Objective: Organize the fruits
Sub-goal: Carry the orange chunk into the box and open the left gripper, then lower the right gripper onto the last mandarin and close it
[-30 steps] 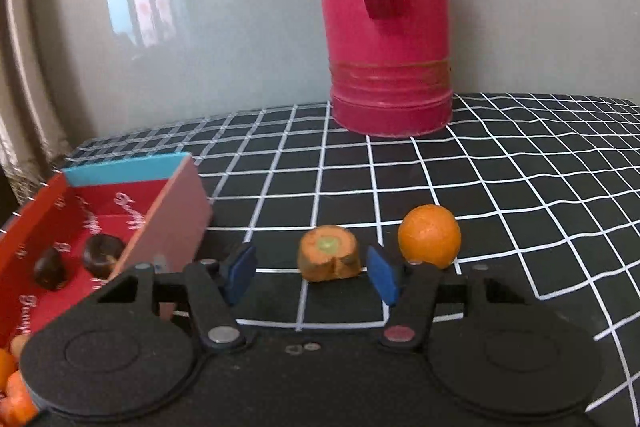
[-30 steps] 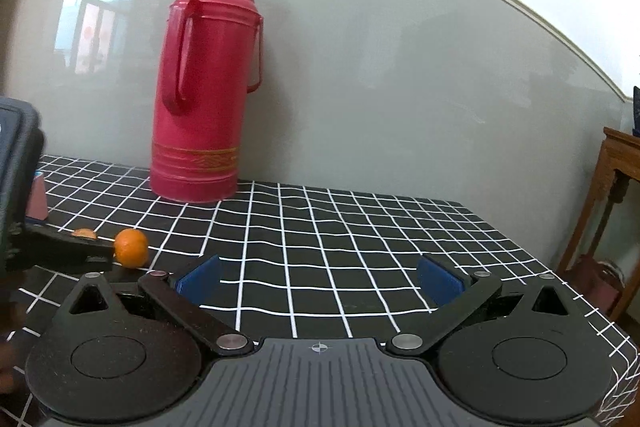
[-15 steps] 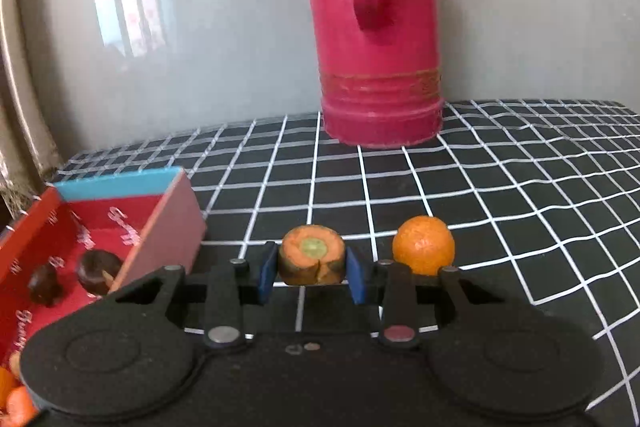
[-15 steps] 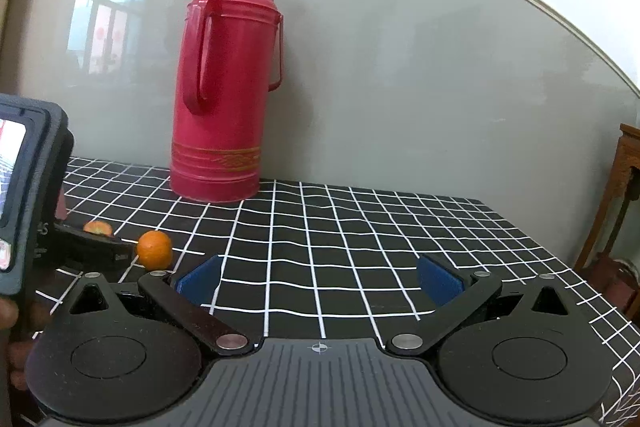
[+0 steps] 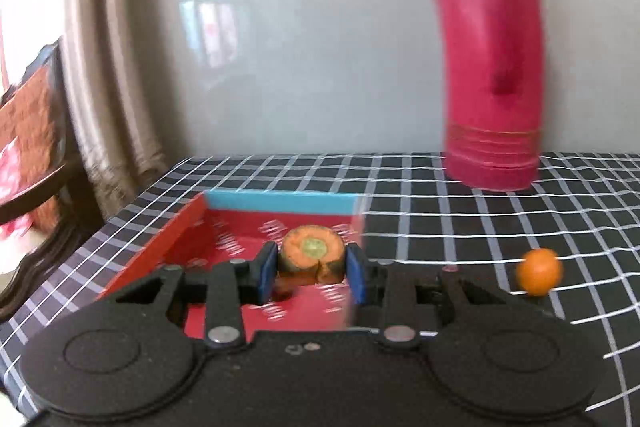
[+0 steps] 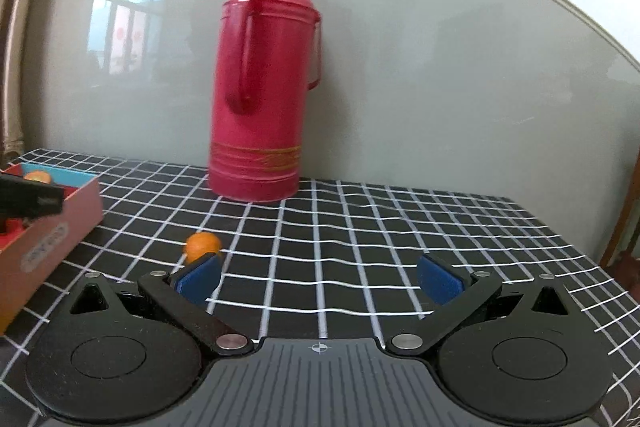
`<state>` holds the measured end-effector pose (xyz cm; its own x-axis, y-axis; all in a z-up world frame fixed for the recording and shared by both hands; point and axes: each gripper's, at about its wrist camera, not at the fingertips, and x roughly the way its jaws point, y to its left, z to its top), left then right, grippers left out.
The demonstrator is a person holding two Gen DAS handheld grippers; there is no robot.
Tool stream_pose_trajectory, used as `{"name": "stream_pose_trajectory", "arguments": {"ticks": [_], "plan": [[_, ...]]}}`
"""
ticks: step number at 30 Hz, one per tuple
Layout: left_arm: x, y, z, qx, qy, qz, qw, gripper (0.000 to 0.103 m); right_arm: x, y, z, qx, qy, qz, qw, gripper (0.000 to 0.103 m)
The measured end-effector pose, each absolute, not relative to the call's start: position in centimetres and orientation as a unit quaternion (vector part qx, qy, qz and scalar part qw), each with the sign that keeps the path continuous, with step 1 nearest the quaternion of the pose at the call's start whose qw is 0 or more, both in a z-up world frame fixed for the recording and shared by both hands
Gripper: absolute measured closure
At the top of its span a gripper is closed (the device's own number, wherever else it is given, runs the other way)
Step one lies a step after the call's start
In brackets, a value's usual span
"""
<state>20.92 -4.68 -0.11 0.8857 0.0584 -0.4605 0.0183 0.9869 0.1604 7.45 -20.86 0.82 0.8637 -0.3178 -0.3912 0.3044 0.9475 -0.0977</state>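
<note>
My left gripper (image 5: 311,273) is shut on a stubby carrot piece (image 5: 312,254), orange with a green core, and holds it in the air over the red box (image 5: 160,251) with a blue far wall. In the right wrist view the box (image 6: 48,227) sits at the left edge, the left gripper's dark finger reaches over it and the carrot piece (image 6: 38,177) peeks above. A small orange (image 5: 539,271) rests on the checked cloth to the right of the box. My right gripper (image 6: 318,277) stands open and empty, with the orange (image 6: 203,244) just beyond its left pad.
A tall red thermos (image 6: 262,87) stands at the back of the table against the grey wall. The black cloth with white grid lines (image 6: 400,235) covers the table. A curtain and a chair (image 5: 32,147) lie beyond the table's left edge.
The left gripper closed on the carrot piece, lifted it off the cloth and carried it left over the red box. The right gripper swung slightly left, bringing the orange and box into view.
</note>
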Motion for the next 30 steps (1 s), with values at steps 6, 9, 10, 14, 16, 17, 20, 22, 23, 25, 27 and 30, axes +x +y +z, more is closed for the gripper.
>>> {"name": "stream_pose_trajectory", "arguments": {"ticks": [6, 9, 10, 14, 16, 17, 20, 22, 23, 25, 27, 30], "plan": [[21.0, -0.6, 0.0, 0.065, 0.274, 0.055, 0.958, 0.076, 8.2, -19.0, 0.8, -0.015, 0.21, -0.139, 0.968, 0.0], [21.2, 1.2, -0.1, 0.054, 0.294, 0.067, 0.952, 0.076, 8.5, -18.0, 0.7, -0.019, 0.212, -0.13, 0.968, 0.0], [21.3, 1.7, -0.2, 0.049, 0.302, 0.067, 0.95, 0.075, 8.6, -17.8, 0.6, -0.019, 0.213, -0.128, 0.968, 0.0], [21.0, 2.7, -0.2, 0.038, 0.318, 0.074, 0.944, 0.07, 9.1, -16.6, 0.4, -0.023, 0.217, -0.117, 0.969, 0.0], [20.6, 3.2, 0.1, 0.032, 0.319, 0.072, 0.944, 0.064, 9.3, -16.0, 0.3, -0.026, 0.217, -0.112, 0.969, 0.0], [20.5, 3.3, 0.2, 0.03, 0.318, 0.073, 0.945, 0.054, 9.4, -15.7, 0.3, -0.028, 0.217, -0.109, 0.97, 0.0], [19.9, 3.7, 0.7, 0.031, 0.304, 0.083, 0.949, 0.038, 9.5, -15.2, 0.1, -0.031, 0.219, -0.104, 0.97, 0.0], [19.7, 4.2, 1.0, 0.03, 0.297, 0.083, 0.951, 0.035, 9.7, -15.0, 0.1, -0.031, 0.221, -0.101, 0.97, 0.0], [19.6, 4.4, 1.2, 0.03, 0.295, 0.085, 0.951, 0.031, 9.7, -14.9, 0.0, -0.031, 0.222, -0.1, 0.97, 0.0], [19.2, 4.9, 1.5, 0.028, 0.293, 0.091, 0.952, 0.029, 9.9, -14.9, -0.1, -0.03, 0.223, -0.099, 0.969, 0.0], [18.8, 5.6, 1.8, 0.022, 0.289, 0.094, 0.952, 0.028, 10.1, -14.9, -0.1, -0.031, 0.224, -0.1, 0.969, 0.0], [18.1, 6.7, 2.2, 0.014, 0.284, 0.106, 0.953, 0.023, 10.5, -15.1, -0.2, -0.031, 0.225, -0.099, 0.969, 0.0]]}}
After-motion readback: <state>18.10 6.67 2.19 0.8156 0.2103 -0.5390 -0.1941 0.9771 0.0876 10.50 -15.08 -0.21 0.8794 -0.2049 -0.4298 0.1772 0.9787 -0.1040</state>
